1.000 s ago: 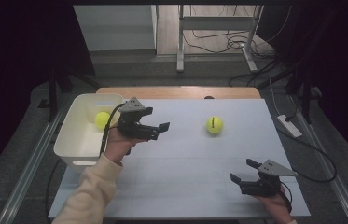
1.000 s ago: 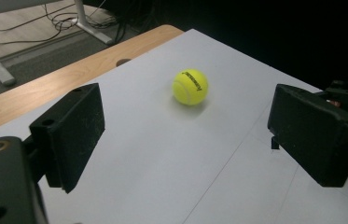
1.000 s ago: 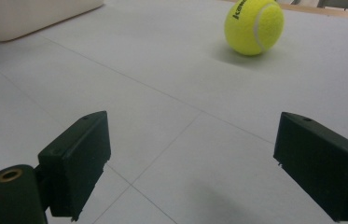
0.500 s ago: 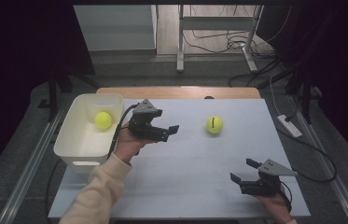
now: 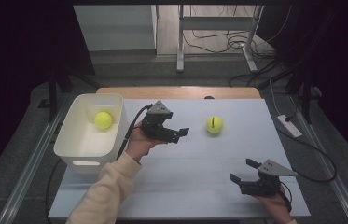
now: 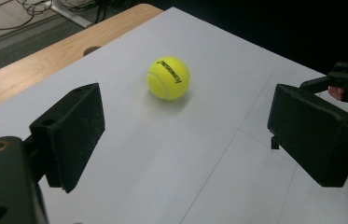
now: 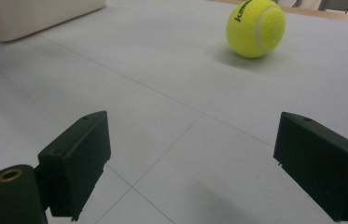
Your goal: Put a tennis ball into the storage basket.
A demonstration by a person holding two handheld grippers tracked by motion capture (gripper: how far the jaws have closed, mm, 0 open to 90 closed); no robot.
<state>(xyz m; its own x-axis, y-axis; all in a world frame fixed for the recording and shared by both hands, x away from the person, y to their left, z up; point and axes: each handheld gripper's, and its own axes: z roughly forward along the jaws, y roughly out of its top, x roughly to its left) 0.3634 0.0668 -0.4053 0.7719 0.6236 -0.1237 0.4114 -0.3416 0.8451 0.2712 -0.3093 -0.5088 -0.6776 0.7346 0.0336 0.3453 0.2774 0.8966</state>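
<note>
A yellow tennis ball (image 5: 214, 125) lies on the white table top, right of centre; it also lies ahead in the left gripper view (image 6: 168, 78) and far off in the right gripper view (image 7: 255, 28). My left gripper (image 5: 181, 134) hovers a short way left of that ball, pointing at it, jaws open and empty. Its midpoint in its own view (image 6: 185, 140) lies on bare table. A second tennis ball (image 5: 103, 120) rests inside the white bin (image 5: 67, 144). My right gripper (image 5: 241, 170) sits near the front right edge, open and empty (image 7: 190, 163).
The white bin stands at the table's left edge, its wall (image 7: 31, 14) at the top left of the right gripper view. A wooden strip (image 5: 176, 92) runs along the table's far edge. Cables and a table frame (image 5: 218, 42) lie on the floor beyond.
My left gripper has moved right, away from the bin and toward the loose ball, sinking slightly. The right gripper and both balls have kept still.
</note>
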